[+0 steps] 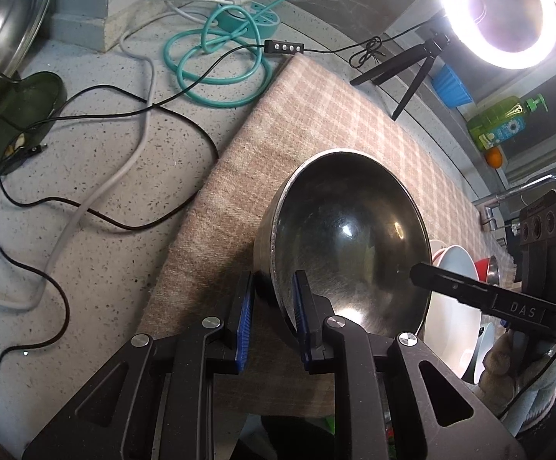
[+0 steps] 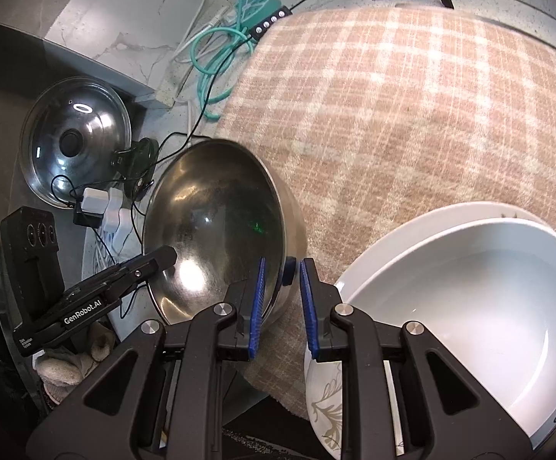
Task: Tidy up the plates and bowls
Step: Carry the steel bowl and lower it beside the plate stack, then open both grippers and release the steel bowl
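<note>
The left gripper [image 1: 274, 306] pinches the near rim of the steel bowl [image 1: 349, 237], one blue pad outside the wall and one inside; the bowl sits tilted on the checked cloth [image 1: 316, 122]. The right gripper [image 2: 282, 303] straddles the same bowl's opposite rim, pads slightly apart around the wall; whether they press it I cannot tell. Just beside it lie stacked white bowls [image 2: 469, 299]. Farther left, a glass lid [image 2: 74, 138] rests on the speckled counter [image 1: 97, 199] among black and teal cables [image 1: 216, 57]. Beyond, a ring light [image 1: 504, 11] glares.
</note>
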